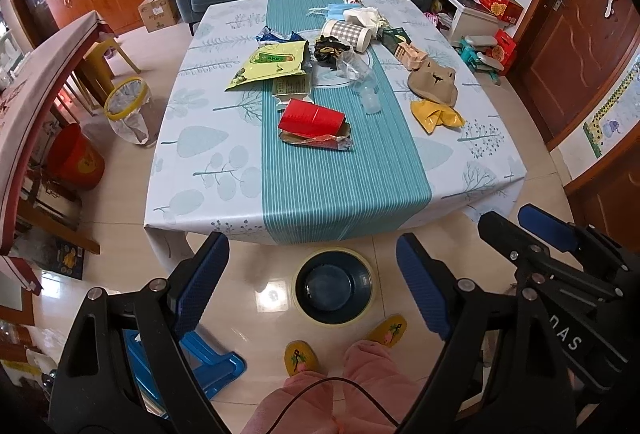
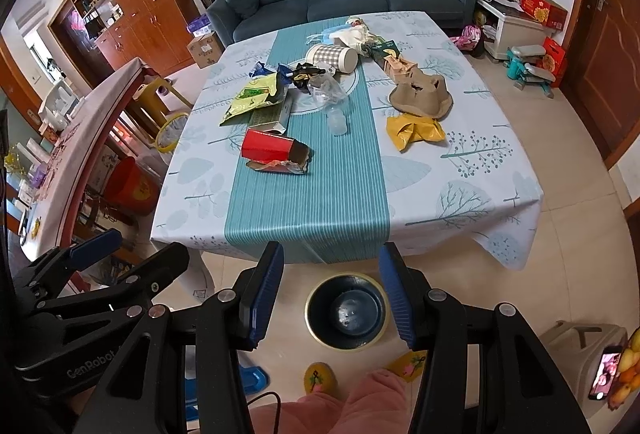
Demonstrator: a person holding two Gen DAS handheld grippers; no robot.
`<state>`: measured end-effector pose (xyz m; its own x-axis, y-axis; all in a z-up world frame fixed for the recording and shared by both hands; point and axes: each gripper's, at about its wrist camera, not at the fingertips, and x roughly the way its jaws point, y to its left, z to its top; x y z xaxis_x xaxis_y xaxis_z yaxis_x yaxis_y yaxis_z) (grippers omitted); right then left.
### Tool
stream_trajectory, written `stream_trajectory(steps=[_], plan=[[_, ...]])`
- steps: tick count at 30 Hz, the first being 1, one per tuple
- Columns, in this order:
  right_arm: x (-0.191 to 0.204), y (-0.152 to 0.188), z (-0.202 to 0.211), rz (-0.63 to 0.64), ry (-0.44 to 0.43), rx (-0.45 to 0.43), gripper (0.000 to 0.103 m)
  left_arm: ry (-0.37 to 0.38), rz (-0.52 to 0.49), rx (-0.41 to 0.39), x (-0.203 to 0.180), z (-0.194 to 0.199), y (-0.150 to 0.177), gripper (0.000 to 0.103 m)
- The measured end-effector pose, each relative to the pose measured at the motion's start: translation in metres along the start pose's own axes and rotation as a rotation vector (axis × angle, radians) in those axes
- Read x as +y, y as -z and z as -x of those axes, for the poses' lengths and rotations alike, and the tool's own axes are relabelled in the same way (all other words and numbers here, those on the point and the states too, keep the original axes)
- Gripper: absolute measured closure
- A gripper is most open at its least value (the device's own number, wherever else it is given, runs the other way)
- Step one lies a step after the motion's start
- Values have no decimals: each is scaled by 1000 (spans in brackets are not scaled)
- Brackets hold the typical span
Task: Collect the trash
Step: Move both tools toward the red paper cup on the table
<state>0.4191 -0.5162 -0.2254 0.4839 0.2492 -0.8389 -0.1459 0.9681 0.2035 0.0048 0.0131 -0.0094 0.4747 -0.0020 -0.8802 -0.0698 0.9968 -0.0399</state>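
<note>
We look down on a scatter of trash spread over the middle and far part of a table (image 1: 472, 170) covered with a leaf-printed cloth and a teal striped runner. Nearest to us lies a red paper cup (image 1: 312, 119) on its side, resting on a flattened foil wrapper (image 1: 320, 142). Just beyond it, to the left, is a yellow-green snack bag (image 1: 272, 64), and to the right a crumpled clear plastic cup (image 1: 362, 74). On the right side sit a yellow wrapper (image 1: 436, 116) and, touching it on the far side, a brown cardboard cup carrier (image 1: 434, 82). Farther back lie a checked cylinder container (image 1: 346, 34) on its side, a black crinkled wrapper (image 1: 330, 48) and a blue face mask (image 1: 336, 12).

On the floor at the near edge of the table, between us and the trash, stands a dark bin (image 1: 334, 288) with a pale yellow rim; we can see no trash inside it.

The left gripper (image 1: 312, 286) hangs above the floor, fingers spread wide, holding nothing. The right gripper (image 2: 330, 294) is likewise wide open and empty, framing the bin from above. Both are well short of the table.

We judge the task has not begun: nothing is picked up yet. The next move likely calls for reaching forward over the near table edge to the red cup, closing on its side without crushing it, then carrying it back to drop in the bin.
</note>
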Motion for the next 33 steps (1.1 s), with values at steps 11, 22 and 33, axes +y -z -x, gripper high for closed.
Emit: stream_trajectory(steps=[11, 22, 33], plan=[[6, -2, 0, 3, -1, -5, 52, 9, 7, 8, 9, -4, -6, 19], [12, -4, -1, 1, 0, -6, 52, -5, -5, 6, 15, -6, -10, 19], [18, -7, -2, 2, 4, -8, 52, -4, -7, 3, 22, -6, -11, 19]])
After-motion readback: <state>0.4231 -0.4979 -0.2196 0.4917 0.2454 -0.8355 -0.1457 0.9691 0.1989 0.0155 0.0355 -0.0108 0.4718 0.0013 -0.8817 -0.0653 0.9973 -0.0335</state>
